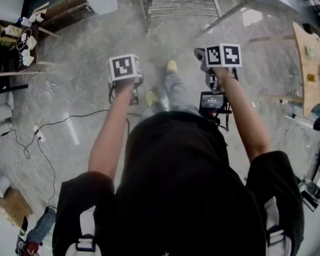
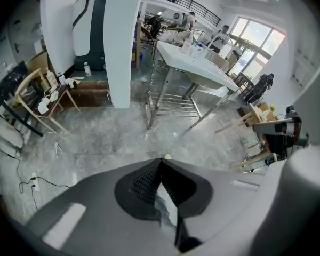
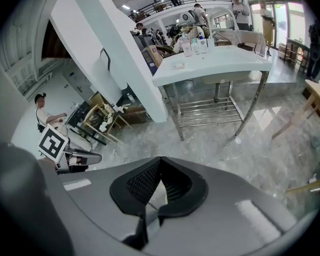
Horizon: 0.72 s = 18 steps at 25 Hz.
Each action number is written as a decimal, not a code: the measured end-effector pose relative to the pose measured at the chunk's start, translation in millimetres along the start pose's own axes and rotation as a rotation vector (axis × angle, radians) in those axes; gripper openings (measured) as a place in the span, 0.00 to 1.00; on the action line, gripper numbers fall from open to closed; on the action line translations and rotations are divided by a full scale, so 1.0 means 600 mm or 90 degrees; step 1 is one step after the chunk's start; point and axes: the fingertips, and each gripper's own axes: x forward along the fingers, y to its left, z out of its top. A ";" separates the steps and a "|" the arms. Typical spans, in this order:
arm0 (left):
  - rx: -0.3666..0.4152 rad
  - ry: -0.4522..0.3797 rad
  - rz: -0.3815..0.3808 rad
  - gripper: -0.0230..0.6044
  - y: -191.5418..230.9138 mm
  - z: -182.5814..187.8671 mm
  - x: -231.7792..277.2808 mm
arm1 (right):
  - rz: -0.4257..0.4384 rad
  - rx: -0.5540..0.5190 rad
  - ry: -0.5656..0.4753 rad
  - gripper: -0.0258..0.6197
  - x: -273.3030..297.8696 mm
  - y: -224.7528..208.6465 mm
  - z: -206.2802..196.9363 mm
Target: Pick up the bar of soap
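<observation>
As the person (image 1: 176, 185) stands, head view shows left claw (image 1: 124, 74) and right claw (image 1: 210, 63) held forward. Left gripper view: claw clenched, empty. Right gripper view: claw clenched, empty; bar of soap too small to pick out on far white table (image 3: 224, 57).

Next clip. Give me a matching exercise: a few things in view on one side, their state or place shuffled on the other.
1 right gripper
2 white table
3 yellow shoes
4 wooden chair

a bottles on top
b small white items on the seat
c jaws together, nothing between
d worn by the person

Pairs: 1-c, 2-a, 3-d, 4-b
</observation>
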 end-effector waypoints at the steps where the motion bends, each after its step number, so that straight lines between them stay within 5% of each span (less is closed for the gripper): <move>1: 0.000 0.000 0.002 0.03 0.001 0.004 0.002 | 0.001 0.001 -0.001 0.06 0.002 -0.002 0.005; 18: -0.020 0.015 0.035 0.03 -0.002 0.170 0.076 | 0.027 -0.007 0.023 0.06 0.093 -0.076 0.168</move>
